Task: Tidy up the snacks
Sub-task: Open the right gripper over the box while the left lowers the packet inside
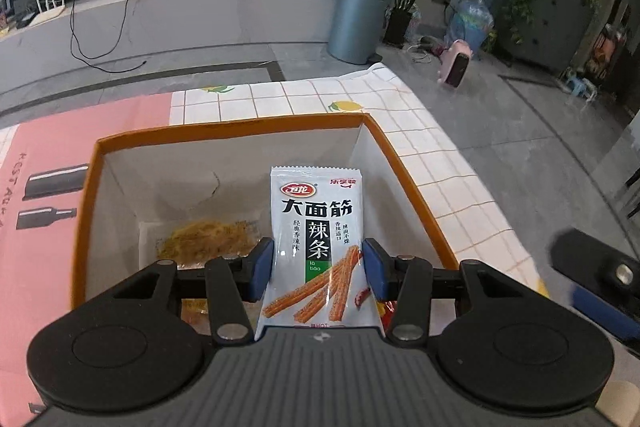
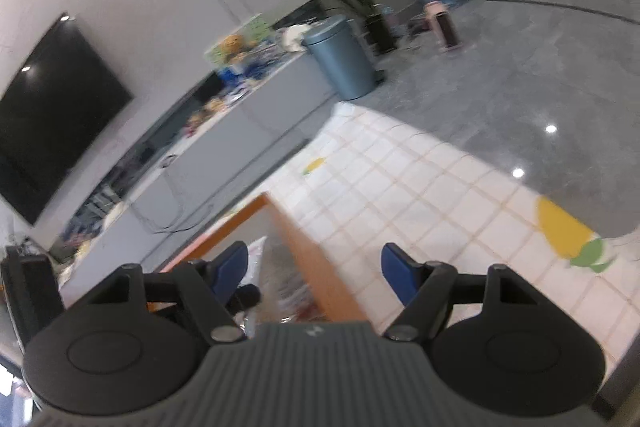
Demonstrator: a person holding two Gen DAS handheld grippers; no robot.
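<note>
Now the left gripper point(image 1: 319, 267) pinches a white spicy-strip snack packet point(image 1: 316, 227) by its sides, upright over the orange-rimmed box point(image 1: 228, 133); another snack bag point(image 1: 208, 239) lies on the box floor, far left of it; the right gripper point(image 2: 314, 273) stands spread and empty above the box's right wall and the checked tablecloth point(image 2: 420, 187).

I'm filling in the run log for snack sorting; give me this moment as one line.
left gripper: shut on spicy-strip packet, over orange-rimmed box | right gripper: open, empty, over box edge | box: other snacks inside
</note>
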